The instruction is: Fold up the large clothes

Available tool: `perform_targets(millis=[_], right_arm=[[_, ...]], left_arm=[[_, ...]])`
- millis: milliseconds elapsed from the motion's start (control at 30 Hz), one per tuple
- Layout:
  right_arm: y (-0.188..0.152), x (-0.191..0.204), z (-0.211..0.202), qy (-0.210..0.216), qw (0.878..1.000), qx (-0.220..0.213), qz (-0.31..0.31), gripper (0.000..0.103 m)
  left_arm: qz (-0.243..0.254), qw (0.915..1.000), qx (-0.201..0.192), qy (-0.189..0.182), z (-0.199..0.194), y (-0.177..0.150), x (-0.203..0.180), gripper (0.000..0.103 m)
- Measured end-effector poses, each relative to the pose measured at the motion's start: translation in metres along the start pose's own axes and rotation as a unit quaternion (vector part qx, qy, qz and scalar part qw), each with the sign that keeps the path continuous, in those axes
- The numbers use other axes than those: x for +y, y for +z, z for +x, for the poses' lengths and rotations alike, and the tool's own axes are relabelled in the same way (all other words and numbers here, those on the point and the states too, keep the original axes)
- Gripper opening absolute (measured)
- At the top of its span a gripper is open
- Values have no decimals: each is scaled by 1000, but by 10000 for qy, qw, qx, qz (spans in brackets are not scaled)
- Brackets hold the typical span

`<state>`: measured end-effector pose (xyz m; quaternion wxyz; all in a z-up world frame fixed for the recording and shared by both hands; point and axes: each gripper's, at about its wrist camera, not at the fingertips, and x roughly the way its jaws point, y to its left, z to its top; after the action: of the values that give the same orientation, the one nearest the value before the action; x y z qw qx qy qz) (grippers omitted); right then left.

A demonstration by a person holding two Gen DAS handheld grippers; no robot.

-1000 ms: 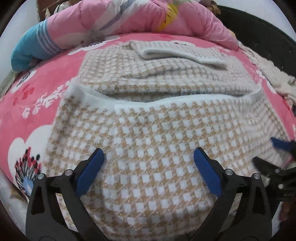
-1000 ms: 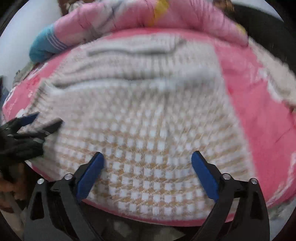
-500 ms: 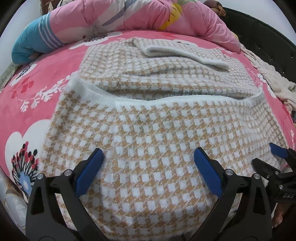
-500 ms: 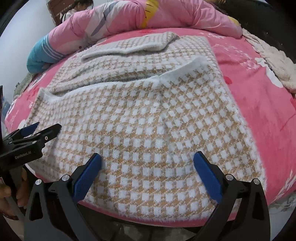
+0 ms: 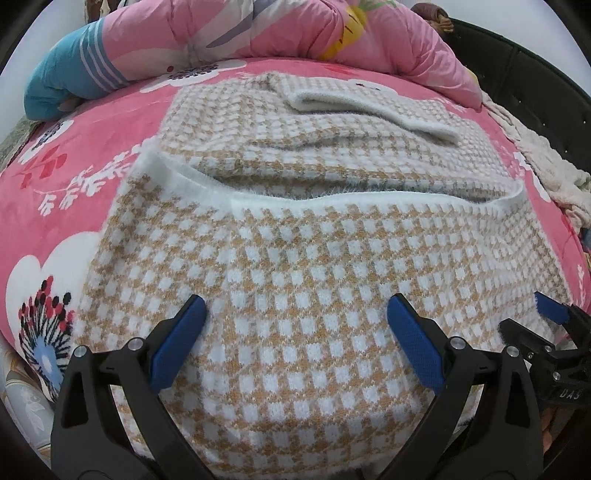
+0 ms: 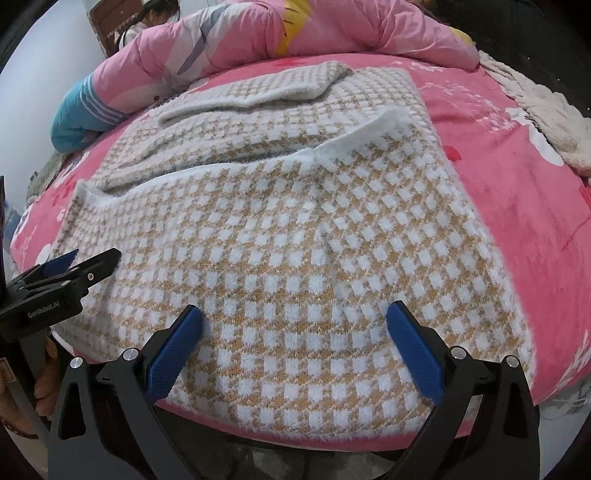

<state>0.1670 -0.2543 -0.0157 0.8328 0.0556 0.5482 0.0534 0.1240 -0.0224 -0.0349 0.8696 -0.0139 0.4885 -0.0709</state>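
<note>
Checked tan-and-white sweater (image 5: 295,266) lies flat on bed with pink floral blanket (image 5: 74,206), lower half folded up, white hem band across its middle, one sleeve laid over far part. Left claw (image 5: 295,325) released, jaws wide, hovering over near fold. Right claw (image 6: 295,325) likewise released, above sweater's near right edge. Pink quilt (image 5: 258,29) bunched at bed's far side.

I see open pink bed (image 6: 517,206) right of the sweater (image 6: 295,240), rolled quilt (image 5: 258,33) blocking the far side, towel (image 6: 546,122) far right.
</note>
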Motion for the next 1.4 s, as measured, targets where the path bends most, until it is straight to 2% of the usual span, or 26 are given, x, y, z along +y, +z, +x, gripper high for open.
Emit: perform_targets(millis=[567, 1200, 1400], right_arm=[[-7, 4, 1, -33, 10000, 84, 26, 97], [-7, 5, 3, -71, 9999, 132, -22, 97], [-3, 10, 1, -181, 9994, 285, -105, 97]], left_arm=[[-31, 9999, 85, 118, 1, 2, -4, 96], [-44, 9999, 113, 91, 1, 1, -2, 96], [-40, 9999, 108, 84, 1, 0, -2, 96]])
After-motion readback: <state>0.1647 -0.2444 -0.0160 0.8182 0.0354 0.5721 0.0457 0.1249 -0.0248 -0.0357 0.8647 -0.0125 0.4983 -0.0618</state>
